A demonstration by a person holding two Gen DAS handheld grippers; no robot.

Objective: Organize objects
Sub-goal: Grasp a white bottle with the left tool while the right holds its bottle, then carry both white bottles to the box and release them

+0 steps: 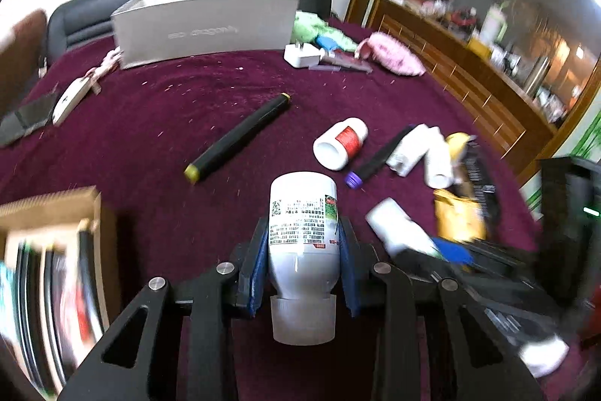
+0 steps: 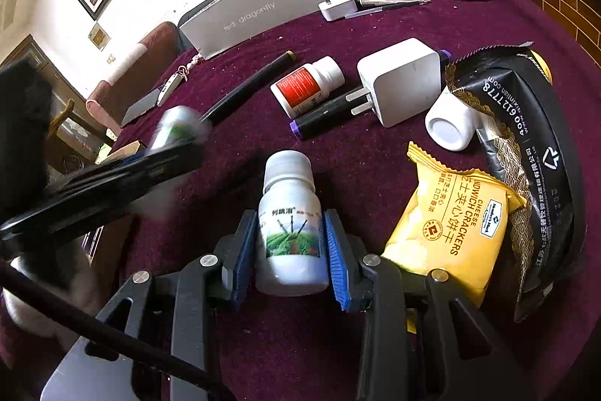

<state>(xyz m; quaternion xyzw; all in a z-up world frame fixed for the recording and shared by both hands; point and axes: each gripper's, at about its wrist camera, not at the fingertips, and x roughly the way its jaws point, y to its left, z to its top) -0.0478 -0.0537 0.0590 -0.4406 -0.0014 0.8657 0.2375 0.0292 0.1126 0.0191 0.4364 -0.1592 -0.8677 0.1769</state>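
Note:
Over the dark red cloth [image 1: 150, 123], my left gripper [image 1: 302, 232] is shut on a white bottle with a printed label [image 1: 302, 209]. Its translucent cap points back at the camera and the blue pads press both its sides. In the right wrist view this gripper [image 2: 161, 153] and its bottle [image 2: 178, 123] are a blur at the left. My right gripper [image 2: 290, 218] is shut on a second white bottle with a green field picture [image 2: 289, 235], cap pointing away. That bottle lies low over the cloth.
A grey shoebox [image 1: 206, 25] stands at the back. On the cloth lie a black yellow-ended marker [image 1: 236, 138], a red-labelled bottle [image 2: 306, 85], a purple-capped marker [image 2: 323, 117], a white charger [image 2: 402, 81], a white cup [image 2: 450, 126], yellow crackers [image 2: 450, 232] and a black bag [image 2: 526, 138]. A cardboard box [image 1: 56, 209] sits at left.

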